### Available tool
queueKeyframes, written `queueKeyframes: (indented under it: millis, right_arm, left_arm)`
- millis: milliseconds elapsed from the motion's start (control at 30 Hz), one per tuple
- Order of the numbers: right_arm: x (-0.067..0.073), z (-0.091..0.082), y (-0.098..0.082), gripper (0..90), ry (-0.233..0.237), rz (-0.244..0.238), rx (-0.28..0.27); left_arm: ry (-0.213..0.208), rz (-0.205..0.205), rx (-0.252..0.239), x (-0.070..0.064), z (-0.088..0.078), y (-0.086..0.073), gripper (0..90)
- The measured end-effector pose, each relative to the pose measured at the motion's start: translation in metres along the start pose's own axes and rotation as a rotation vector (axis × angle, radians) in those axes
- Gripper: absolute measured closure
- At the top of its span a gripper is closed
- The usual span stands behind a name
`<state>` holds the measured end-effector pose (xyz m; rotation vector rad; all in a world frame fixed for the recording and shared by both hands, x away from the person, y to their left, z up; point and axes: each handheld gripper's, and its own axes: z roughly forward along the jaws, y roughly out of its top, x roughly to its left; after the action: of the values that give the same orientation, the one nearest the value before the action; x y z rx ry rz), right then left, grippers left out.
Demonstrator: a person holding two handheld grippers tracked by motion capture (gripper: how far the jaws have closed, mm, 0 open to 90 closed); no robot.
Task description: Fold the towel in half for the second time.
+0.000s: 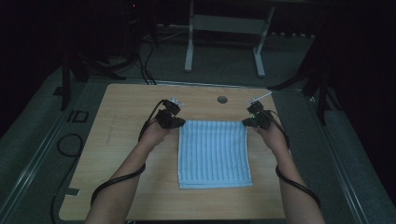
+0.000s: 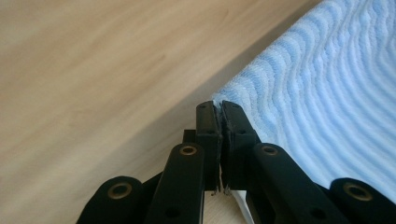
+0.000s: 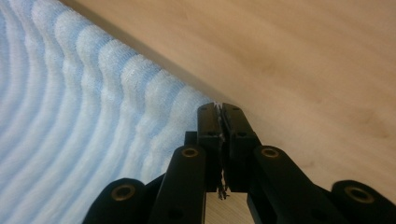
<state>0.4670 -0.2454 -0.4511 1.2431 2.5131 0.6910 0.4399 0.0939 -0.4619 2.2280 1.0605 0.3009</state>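
i'm holding the blue towel (image 1: 214, 154) by its two far corners — the left gripper (image 1: 179, 122) is clamping the far-left corner, the right gripper (image 1: 246, 122) the far-right one. the towel is lying on the wooden table (image 1: 126, 107) with its long axis running back toward me — so i'm judging that the fold should come toward me, both hands sharing it evenly.

Ribbed blue terry towel (image 1: 214, 154), smooth matt wooden table (image 1: 126, 140)

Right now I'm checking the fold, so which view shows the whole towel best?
The high view: the towel lies whole on the table. Each gripper view gives one pinched corner and ribbed cloth.
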Motion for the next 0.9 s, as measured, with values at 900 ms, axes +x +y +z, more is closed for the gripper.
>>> queueKeyframes:
  millis: [900]
  right_arm:
    - [0.070, -0.080, -0.112, 86.6, 0.059, -0.128, -0.230]
  left_arm:
    - [-0.124, 0.144, -0.114, -0.075, -0.066, -0.092, 86.3]
